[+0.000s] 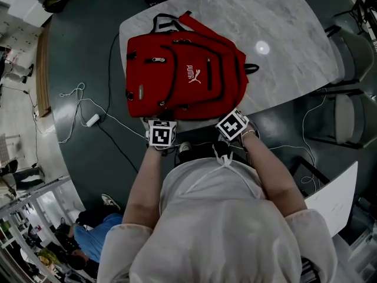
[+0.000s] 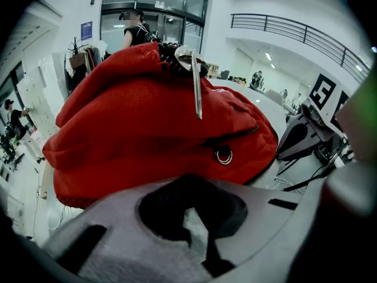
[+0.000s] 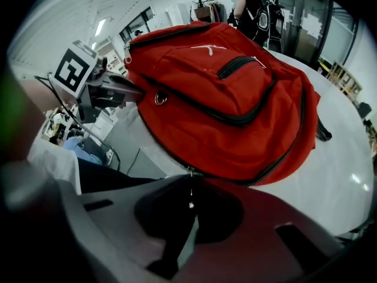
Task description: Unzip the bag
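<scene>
A red backpack [image 1: 182,75] [image 2: 147,117] [image 3: 235,111] lies flat on the marble table [image 1: 283,34], its bottom edge toward me. My left gripper [image 1: 160,122] [image 2: 197,181] [image 3: 138,92] sits at the near left edge, jaws shut and pinching the bag's bottom edge beside a small metal ring [image 2: 223,155]. My right gripper [image 1: 227,119] [image 3: 189,178] [image 2: 281,152] is at the near right edge, shut on a thin zipper pull [image 3: 189,196] that hangs from the black zip line. Another long metal pull [image 2: 197,93] lies on top of the bag.
Grey chairs [image 1: 347,58] stand right of the table. Cables and a power adapter [image 1: 88,108] trail on the dark floor to the left. A white board [image 1: 336,199] leans at the lower right. A person [image 3: 253,10] stands beyond the table.
</scene>
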The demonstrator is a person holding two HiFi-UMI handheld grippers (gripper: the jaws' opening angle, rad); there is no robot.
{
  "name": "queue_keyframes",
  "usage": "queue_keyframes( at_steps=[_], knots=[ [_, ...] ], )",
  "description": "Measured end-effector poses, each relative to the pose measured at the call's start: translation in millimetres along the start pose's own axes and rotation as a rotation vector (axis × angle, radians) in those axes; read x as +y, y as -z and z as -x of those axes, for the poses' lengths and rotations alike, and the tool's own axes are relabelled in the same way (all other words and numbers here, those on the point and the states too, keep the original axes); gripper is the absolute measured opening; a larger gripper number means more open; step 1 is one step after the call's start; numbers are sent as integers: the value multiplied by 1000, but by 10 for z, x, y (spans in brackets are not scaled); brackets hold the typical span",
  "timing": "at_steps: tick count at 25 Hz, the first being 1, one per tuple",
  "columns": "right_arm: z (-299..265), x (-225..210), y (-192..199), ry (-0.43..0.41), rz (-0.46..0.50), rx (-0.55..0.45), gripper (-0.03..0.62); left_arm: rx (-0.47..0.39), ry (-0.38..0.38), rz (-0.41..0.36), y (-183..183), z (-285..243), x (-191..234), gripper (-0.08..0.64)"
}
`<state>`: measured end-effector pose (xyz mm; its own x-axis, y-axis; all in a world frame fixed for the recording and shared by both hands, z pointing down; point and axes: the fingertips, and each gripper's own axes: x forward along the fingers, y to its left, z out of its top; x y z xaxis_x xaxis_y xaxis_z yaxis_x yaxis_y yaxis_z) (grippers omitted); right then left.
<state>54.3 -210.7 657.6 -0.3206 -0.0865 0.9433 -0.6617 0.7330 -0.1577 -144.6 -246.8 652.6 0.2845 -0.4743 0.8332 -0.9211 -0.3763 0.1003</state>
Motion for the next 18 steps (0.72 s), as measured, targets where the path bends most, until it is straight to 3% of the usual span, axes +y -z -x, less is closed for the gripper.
queue_keyframes(
  at_steps=[9, 18],
  knots=[
    [99, -352, 231, 37, -82, 35, 28, -8, -3, -7, 3, 4, -1, 21],
    [123, -591, 267, 107, -22, 90, 28, -20, -2, -2, 14, -31, 6, 21]
  ],
)
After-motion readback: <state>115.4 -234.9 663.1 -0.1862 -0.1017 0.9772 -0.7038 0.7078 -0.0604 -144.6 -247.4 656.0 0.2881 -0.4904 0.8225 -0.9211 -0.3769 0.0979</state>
